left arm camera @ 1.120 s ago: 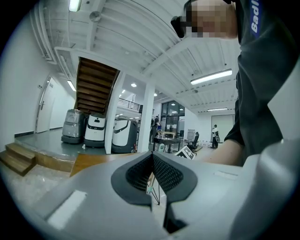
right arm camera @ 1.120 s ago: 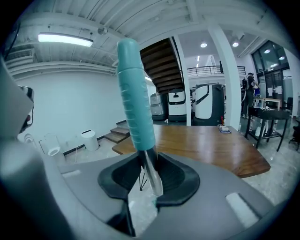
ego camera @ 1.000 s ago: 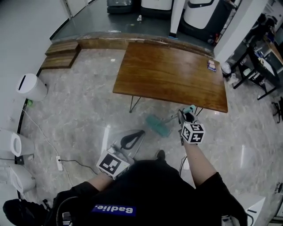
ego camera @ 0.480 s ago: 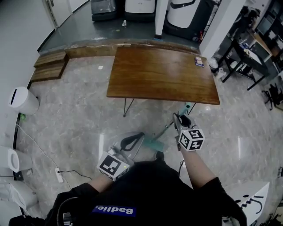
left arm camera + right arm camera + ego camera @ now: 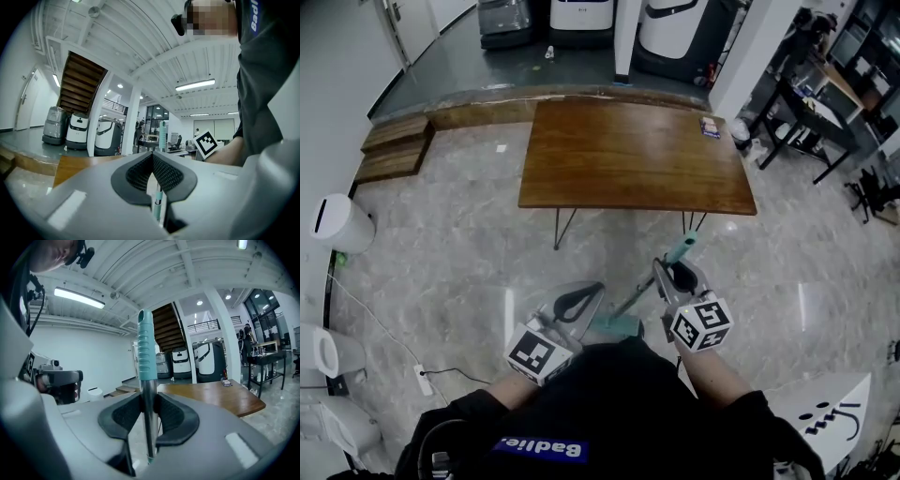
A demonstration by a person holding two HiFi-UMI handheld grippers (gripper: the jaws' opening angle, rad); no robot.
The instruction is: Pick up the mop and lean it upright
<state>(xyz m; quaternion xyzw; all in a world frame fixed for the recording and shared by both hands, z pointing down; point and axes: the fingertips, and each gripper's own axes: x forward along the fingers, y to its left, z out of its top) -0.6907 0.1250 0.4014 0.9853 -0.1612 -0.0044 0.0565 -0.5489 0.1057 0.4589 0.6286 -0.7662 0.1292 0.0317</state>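
The right claw point(image 5: 149, 413) pinches the bare metal shaft of the mop point(image 5: 146, 352) just under its teal grip, while the left claw point(image 5: 152, 161) is pressed together on nothing. In the head view the mop point(image 5: 630, 302) slants up from its teal head on the floor point(image 5: 459, 244) at the person's feet, its grip end near the wooden table's point(image 5: 637, 155) front edge, with open marble to the left. White print on the person's dark top point(image 5: 539, 446) begins "Bad".
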